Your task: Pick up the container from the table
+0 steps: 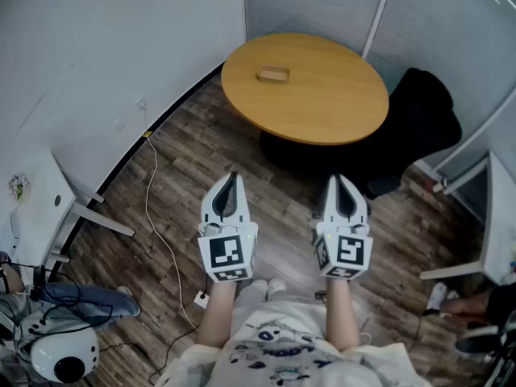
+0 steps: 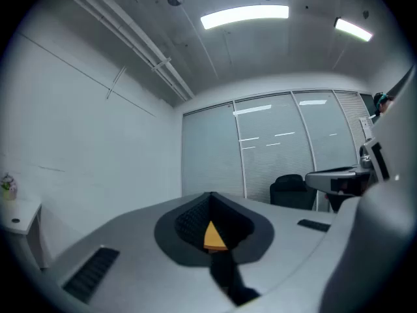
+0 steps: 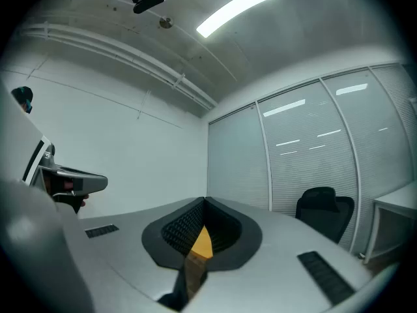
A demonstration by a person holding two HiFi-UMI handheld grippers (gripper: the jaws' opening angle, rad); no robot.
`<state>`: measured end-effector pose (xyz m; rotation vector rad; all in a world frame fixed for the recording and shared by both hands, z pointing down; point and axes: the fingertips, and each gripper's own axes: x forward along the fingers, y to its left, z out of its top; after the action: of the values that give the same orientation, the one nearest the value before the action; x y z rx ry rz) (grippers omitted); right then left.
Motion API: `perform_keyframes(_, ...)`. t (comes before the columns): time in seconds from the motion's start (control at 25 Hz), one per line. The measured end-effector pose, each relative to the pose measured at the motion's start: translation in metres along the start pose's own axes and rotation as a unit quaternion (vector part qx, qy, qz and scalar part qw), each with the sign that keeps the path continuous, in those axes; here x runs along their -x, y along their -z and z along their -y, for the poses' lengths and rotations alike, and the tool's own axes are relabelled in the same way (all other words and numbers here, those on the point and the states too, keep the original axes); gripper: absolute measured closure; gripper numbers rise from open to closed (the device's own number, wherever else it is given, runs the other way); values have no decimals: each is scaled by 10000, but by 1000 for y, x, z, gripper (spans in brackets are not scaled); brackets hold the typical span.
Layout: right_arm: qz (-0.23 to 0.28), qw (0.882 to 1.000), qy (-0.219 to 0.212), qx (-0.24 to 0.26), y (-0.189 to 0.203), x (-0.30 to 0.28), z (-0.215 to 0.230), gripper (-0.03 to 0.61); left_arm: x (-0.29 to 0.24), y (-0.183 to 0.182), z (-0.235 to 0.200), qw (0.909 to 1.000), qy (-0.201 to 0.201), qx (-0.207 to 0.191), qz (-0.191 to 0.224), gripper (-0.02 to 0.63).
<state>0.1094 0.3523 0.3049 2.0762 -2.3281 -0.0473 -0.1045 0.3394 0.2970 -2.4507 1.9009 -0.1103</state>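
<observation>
With the left gripper (image 1: 233,177) and right gripper (image 1: 338,181) both closed and empty, we should approach the table (image 1: 326,99) before opening one around the container (image 1: 273,74).

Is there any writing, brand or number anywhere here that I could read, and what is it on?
No readable words or numbers anywhere.
Left claw cube: black-and-white square pattern, not lettering.
Right claw cube: same kind of pattern.
Shirt print: too blurred to read.
</observation>
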Motion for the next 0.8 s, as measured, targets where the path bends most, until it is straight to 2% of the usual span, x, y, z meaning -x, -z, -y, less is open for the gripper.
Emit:
perform_keyframes(0.2,105,9999,1,32,-8,-3,7,577,-4,-3,6,10000,-10,1,-5,612)
perform_keyframes(0.8,65,9999,-116,25,9,-19,28,577,-20,19,19,9995,-217,89,-225,612)
